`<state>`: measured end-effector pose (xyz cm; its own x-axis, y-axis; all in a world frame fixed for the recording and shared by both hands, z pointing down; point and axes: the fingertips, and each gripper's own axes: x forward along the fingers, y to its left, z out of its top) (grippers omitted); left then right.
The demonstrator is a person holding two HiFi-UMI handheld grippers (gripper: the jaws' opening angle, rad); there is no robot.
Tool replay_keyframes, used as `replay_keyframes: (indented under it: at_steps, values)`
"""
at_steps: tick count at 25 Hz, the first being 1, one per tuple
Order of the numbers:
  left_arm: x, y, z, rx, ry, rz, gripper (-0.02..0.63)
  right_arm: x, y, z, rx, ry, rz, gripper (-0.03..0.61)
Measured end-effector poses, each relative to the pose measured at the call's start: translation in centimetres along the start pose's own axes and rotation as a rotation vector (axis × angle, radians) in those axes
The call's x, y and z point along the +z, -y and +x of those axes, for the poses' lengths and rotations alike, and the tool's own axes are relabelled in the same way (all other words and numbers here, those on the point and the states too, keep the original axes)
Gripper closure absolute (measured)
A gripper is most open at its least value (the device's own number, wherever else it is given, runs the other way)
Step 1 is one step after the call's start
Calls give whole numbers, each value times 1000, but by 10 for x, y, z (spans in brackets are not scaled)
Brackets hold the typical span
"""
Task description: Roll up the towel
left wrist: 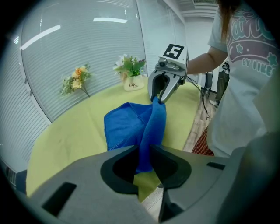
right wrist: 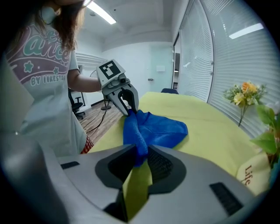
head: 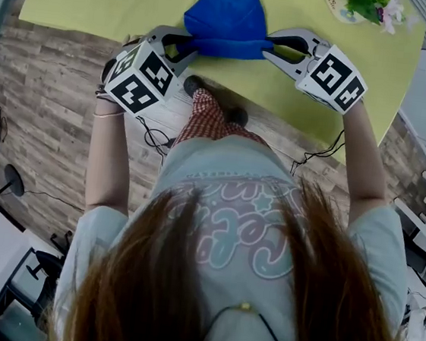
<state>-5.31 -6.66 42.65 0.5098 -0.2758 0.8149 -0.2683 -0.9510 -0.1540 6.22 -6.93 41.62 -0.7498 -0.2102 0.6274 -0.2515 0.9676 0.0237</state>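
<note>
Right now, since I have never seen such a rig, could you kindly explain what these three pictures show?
No robot here: a person holds a two-jaw gripper in each hand. The head view looks down from a camera on the person's head; the left gripper shows at its left, the right gripper at its right. The other two views come from cameras riding on each gripper, looking along its jaws. On the yellow table are a blue towel and flowers. Each gripper pinches one end of the towel's near edge, stretched between them.
</note>
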Motion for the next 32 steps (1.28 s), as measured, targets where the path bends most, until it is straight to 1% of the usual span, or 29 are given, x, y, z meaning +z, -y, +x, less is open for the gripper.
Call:
replay_keyframes:
  at_steps: [4, 6, 10, 12, 14, 15, 17, 19, 21, 23, 26, 28, 30, 32]
  values:
    - [4, -5, 2, 5, 9, -4, 535, -1, 6, -3, -22, 1, 2, 476]
    - [6, -7, 1, 23, 23, -12, 524, -2, 7, -4, -37, 2, 3, 471]
    - [6, -11, -3, 142, 75, 32, 485, -3, 7, -3, -68, 10, 7, 468]
    - [2, -11, -6, 165, 119, -1, 485, -2, 6, -2, -75, 14, 6, 469]
    - [0, -11, -9, 158, 152, -52, 485, -1, 5, -2, -82, 13, 0, 469]
    - [0, -11, -10, 154, 159, -65, 485, 0, 5, -2, -88, 11, -7, 469]
    - [1, -10, -7, 141, 145, -63, 485, 1, 6, -4, -105, 14, -31, 469]
    - [2, -8, -2, 111, 106, -68, 496, 4, 5, -9, -128, 33, -64, 463]
    - [3, -6, 2, 74, 72, -102, 514, 13, 3, -16, -158, 74, -101, 459]
    - [3, -7, 3, 51, 51, -143, 515, 27, -1, -23, -182, 129, -135, 459]
    - [2, -9, 4, 39, 38, -179, 516, 46, -15, -24, -178, 176, -208, 459]
    - [2, -9, 4, 39, 30, -188, 517, 49, -28, -12, -140, 147, -283, 459]
    - [2, -9, 4, 41, 23, -191, 518, 41, -38, 7, -103, 74, -365, 456]
    - [2, -8, 4, 40, 19, -189, 518, 27, -39, 23, -92, 1, -416, 439]
